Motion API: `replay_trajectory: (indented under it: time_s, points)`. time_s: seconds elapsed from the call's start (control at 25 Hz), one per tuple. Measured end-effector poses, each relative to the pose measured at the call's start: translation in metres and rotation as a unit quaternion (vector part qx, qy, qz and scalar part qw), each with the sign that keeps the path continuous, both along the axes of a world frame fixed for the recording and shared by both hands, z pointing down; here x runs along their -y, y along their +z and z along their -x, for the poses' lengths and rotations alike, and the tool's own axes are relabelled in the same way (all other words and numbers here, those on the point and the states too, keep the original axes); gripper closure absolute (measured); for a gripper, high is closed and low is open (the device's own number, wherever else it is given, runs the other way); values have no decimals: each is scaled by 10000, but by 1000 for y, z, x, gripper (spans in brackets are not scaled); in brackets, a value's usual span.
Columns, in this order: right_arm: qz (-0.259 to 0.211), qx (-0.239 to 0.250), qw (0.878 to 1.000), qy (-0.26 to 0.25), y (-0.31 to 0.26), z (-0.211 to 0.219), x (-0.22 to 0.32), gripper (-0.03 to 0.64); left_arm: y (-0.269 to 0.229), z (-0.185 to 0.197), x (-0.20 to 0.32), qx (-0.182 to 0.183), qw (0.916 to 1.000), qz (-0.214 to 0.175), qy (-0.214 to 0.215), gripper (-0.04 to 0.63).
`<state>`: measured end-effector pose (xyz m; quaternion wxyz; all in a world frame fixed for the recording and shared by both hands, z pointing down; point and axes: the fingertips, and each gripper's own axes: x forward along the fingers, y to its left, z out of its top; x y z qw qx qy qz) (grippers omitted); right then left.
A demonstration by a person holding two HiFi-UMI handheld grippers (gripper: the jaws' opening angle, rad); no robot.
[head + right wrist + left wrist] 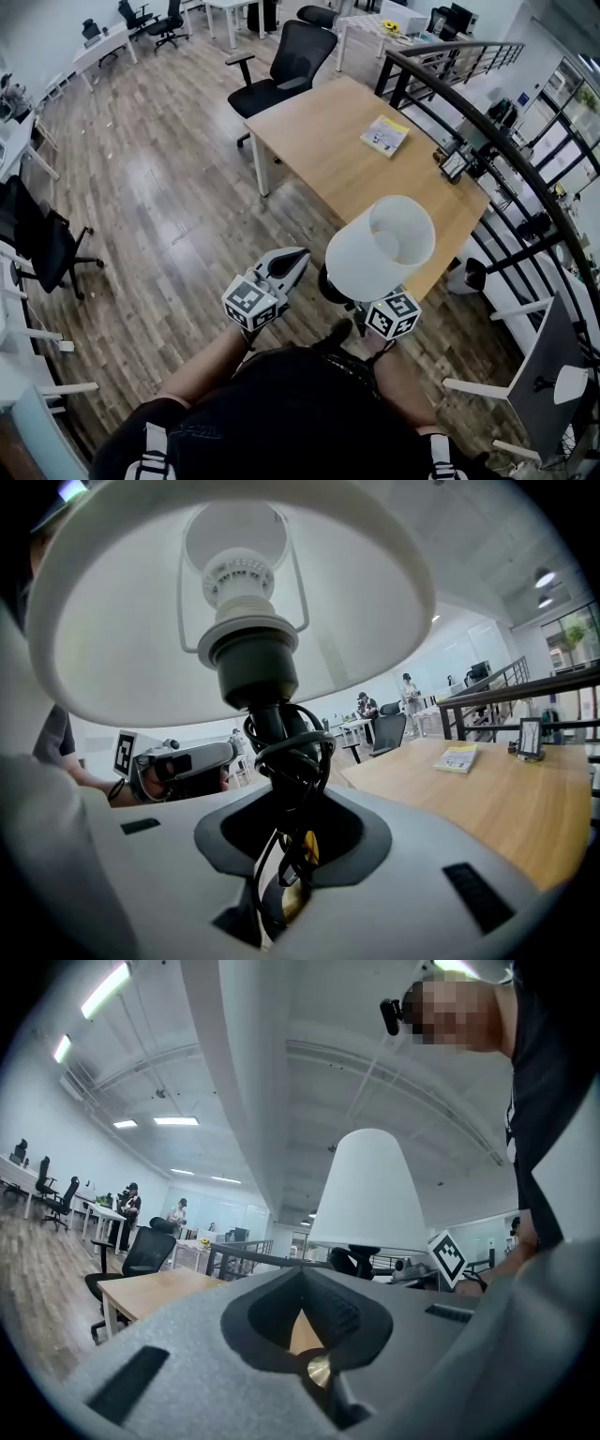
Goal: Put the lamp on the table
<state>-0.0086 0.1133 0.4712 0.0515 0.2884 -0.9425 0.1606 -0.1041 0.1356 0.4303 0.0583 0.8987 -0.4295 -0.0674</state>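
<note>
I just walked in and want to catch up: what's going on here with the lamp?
A person holds a white-shaded lamp with a dark stem in the right gripper, whose jaws clamp the cord-wrapped stem. The left gripper is shut and empty beside it. The lamp is held up by the near edge of the light wooden table, not yet set down.

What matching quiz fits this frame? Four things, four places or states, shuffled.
1 lamp
2 yellow booklet
3 black office chair
4 left gripper

A lying on the table
B jaws together, nothing between them
C stem clamped in the right gripper
D standing at the table's far end

Pairs: 1-C, 2-A, 3-D, 4-B
</note>
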Motion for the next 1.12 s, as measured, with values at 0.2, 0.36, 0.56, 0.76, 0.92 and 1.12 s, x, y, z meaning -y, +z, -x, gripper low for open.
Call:
replay_trajectory:
  time_s: [0.2,0.36,0.56,0.76,0.92,1.12]
  points:
    - [-22,16,9999,-163,-2,4,21,518,0,1,21,-36,9998,90,-168,586]
    - [10,51,9998,-188,-1,-9,50,518,0,-17,47,5,9999,87,-118,586]
    - [-29,66,9997,-212,-3,-36,90,518,-3,-42,88,-4,9998,43,-174,586]
    - [-99,41,9996,-276,-9,-72,137,518,-9,-81,136,3,9997,-47,-229,586]
    - [-148,39,9992,-374,-17,-97,169,518,-14,-110,168,-75,9995,-55,-294,586]
    - [-170,51,9982,-581,-16,-120,193,518,-11,-137,194,-139,9989,-22,-440,586]
